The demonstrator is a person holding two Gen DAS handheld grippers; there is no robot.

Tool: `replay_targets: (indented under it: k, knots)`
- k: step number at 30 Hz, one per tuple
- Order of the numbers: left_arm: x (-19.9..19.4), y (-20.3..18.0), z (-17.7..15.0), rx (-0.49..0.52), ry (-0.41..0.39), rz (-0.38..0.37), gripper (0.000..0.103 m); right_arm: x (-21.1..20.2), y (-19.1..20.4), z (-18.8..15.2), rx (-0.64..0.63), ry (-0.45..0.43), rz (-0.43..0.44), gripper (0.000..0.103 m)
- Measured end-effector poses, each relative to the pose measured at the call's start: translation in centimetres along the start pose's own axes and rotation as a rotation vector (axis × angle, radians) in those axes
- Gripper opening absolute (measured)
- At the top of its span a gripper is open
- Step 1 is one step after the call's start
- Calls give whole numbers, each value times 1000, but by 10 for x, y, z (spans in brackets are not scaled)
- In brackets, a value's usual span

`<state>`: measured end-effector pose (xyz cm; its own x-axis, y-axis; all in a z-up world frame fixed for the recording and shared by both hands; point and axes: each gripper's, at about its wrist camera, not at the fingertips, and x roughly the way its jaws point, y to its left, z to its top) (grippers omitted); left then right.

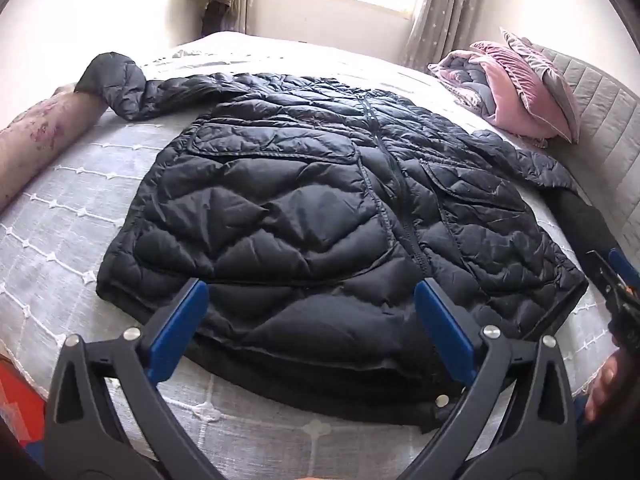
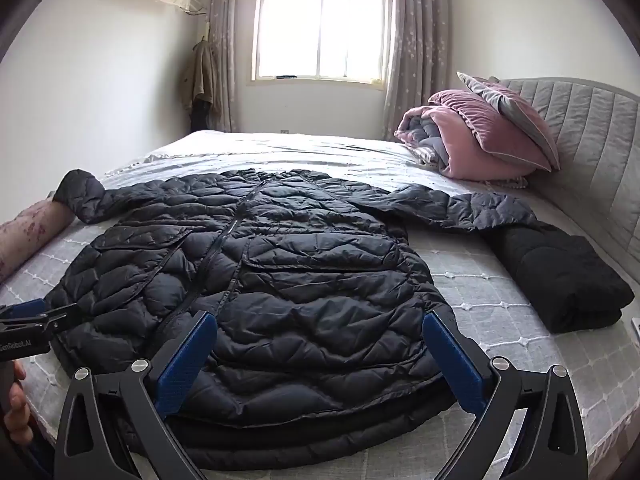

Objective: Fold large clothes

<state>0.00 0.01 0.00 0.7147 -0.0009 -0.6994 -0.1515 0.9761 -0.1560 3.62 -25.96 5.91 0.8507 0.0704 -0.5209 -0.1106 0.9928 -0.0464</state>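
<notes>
Left gripper (image 1: 312, 312) hovering wide-jawed, empty, above the hem. Black puffer jacket (image 2: 256, 272) lying flat, zipped, sleeves spread on the bed (image 2: 480, 300), ready for folding. Right gripper (image 2: 320, 344) gaping likewise, gripping nothing.

Home bedroom: bed (image 2: 500, 312), padded headboard (image 2: 592, 128), curtained window (image 2: 320, 32), pillows (image 2: 500, 136).

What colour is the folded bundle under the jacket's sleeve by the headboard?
Plain black folded bundle, no visible pattern. Right wrist view shows it best.
</notes>
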Motion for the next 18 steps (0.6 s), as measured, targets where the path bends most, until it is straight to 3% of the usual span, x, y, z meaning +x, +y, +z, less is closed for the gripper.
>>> replay_targets:
  k: [6,18]
  knots:
    - [5,-5,-1,35,-15,38,102,-3,2,0,-13,2,-17,103]
    - [1,3,-1,17,-11,34,102,3,0,-2,-17,21,-24,103]
